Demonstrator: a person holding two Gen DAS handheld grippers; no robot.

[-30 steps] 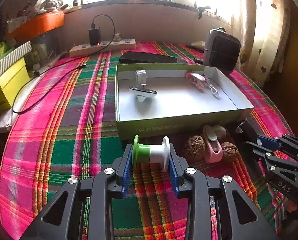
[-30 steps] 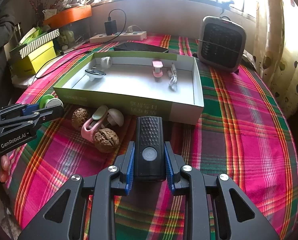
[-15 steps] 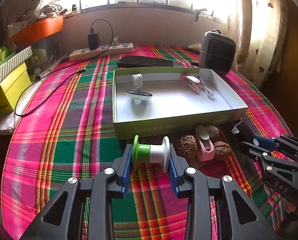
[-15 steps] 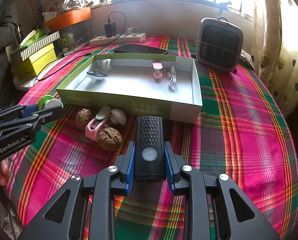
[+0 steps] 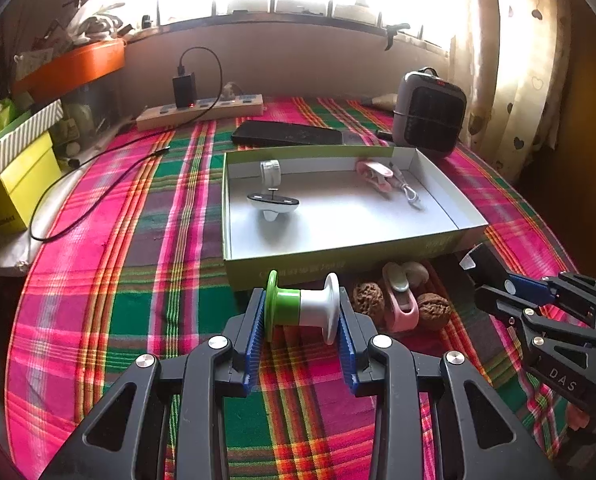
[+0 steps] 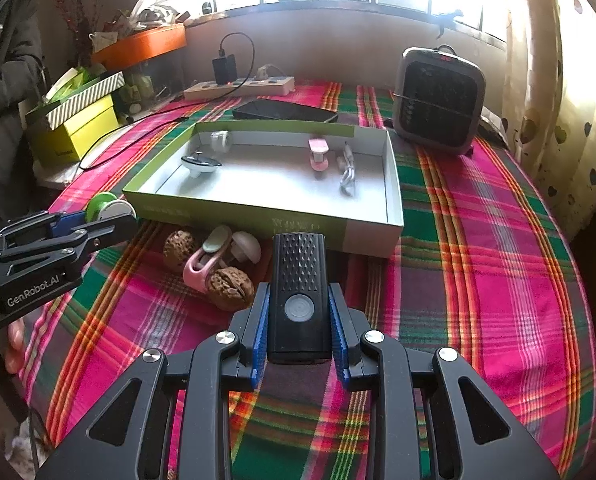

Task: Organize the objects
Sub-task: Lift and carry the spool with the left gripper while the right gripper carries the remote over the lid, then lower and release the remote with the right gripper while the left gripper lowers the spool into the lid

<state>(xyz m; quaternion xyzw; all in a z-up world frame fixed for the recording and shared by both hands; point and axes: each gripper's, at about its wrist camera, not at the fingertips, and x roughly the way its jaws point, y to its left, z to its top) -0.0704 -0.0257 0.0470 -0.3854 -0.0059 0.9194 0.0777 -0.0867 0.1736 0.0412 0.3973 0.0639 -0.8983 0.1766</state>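
Note:
My left gripper is shut on a green and white spool, held above the plaid cloth just short of the green box. My right gripper is shut on a black bike light with a round button. In the right wrist view the left gripper with the spool is at the left. The box holds a white clip, a dark oval piece, a pink peg and a white cable. Two walnuts and a pink clip lie before the box.
A grey heater stands at the back right. A black phone and a power strip with a charger lie behind the box. Yellow and striped boxes sit at the left edge. A curtain hangs at the right.
Both views have drawn back a little from the box, so it sits slightly farther off. The grips on the spool and the bike light are the same.

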